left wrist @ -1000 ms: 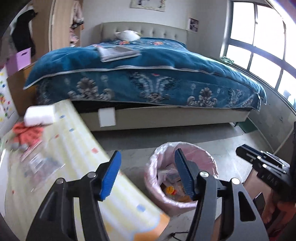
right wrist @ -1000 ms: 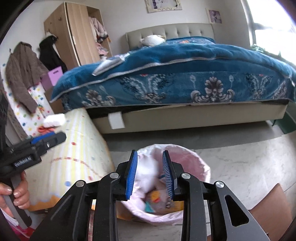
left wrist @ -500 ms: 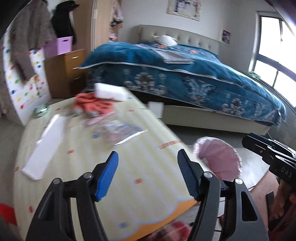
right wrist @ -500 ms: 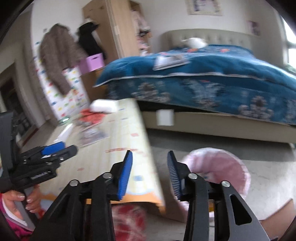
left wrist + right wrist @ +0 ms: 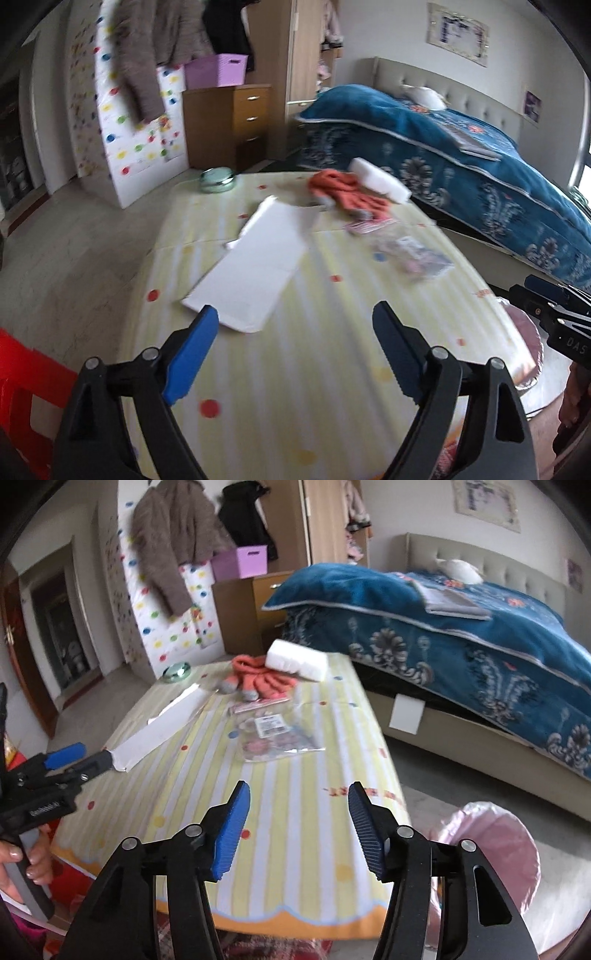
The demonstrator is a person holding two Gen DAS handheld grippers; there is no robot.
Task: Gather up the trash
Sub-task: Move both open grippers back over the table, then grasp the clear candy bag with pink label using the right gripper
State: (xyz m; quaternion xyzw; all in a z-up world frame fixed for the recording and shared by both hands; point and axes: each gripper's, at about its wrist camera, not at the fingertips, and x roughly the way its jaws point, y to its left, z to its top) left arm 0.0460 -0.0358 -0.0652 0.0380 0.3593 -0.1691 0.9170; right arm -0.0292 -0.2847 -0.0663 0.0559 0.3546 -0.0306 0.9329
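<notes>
A yellow striped table [image 5: 332, 369] [image 5: 288, 812] carries a flat white sheet [image 5: 255, 262] [image 5: 159, 731], a clear plastic packet [image 5: 410, 254] [image 5: 277, 734], an orange cloth [image 5: 343, 192] [image 5: 262, 679] and a white foam block [image 5: 380, 181] [image 5: 297, 660]. A pink-lined trash bin [image 5: 495, 853] [image 5: 524, 339] stands on the floor at the table's right. My left gripper [image 5: 291, 354] is open and empty above the near table, just short of the sheet. My right gripper [image 5: 299, 830] is open and empty above the table's near edge, left of the bin.
A bed with a blue cover [image 5: 461, 627] stands behind the table. A wooden drawer unit [image 5: 229, 122] and a dotted white cabinet [image 5: 140, 140] stand at the back left. A green round tin [image 5: 218, 179] sits at the table's far corner. A red stool [image 5: 22, 391] is at lower left.
Both grippers swung left, away from the trash bin and over the table. The right gripper's jaws opened wider. The white sheet and packet came into closer view.
</notes>
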